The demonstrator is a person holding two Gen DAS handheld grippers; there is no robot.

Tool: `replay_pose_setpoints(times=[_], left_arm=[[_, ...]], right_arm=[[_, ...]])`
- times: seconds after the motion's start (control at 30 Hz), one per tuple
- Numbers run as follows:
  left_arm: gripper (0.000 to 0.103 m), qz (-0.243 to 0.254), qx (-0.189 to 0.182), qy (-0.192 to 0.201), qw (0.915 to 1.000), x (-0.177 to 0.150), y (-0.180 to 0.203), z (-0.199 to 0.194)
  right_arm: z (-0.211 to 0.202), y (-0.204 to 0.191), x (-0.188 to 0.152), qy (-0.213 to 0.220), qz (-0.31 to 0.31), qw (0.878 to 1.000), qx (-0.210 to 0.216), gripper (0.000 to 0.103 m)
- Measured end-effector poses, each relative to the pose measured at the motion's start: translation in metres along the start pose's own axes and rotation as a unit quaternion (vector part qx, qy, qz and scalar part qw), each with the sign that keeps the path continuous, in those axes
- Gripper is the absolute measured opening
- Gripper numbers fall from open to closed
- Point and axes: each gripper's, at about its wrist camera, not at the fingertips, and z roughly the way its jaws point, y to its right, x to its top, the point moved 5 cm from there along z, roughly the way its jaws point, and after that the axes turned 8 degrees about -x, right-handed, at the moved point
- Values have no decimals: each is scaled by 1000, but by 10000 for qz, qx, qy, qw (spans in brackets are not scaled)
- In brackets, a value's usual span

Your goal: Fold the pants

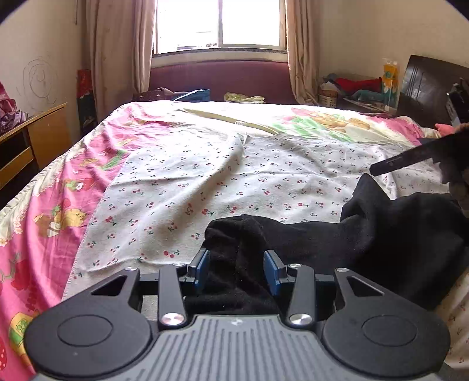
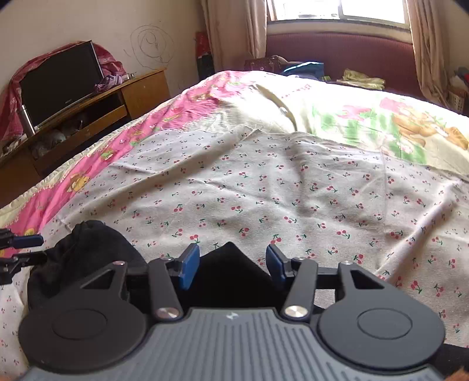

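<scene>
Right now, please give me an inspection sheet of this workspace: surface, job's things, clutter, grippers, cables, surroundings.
Surface: bed, cherry-print sheet wrinkled.
Job's things: black pants bunched at the near edge.
Clutter: nothing seen on the sheet.
Grippers: left gripper and right gripper, jaws apart, black cloth between the pads; grip cannot be told.
Cables: nothing seen.
Surroundings: window, curtains, wooden TV stand, monitor.
</scene>
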Motion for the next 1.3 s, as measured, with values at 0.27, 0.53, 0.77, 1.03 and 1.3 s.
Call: replay_pose_setpoints(times=[0.27,0.53,0.77,1.03,1.3], left_arm=[[56,489,-143,-279,9983,-22,28,37],[58,500,-122,-233,9984,-22,31,32],[59,61,23,40,10000,-6,14,40],[61,-85,896,-17,9959,-20,1,64],[63,-301,671,290,9969,-26,0,11]], right_arm=[[31,13,-24,-1283,426,9810,1394,53],[8,-1,-35,-1193,-97,9718,2032,54],[66,16,-16,-1213,1378,9592,2149,28],[35,74,-14,370,2856,9575,191,0],[15,0,27,186,1124,9902,804,24]])
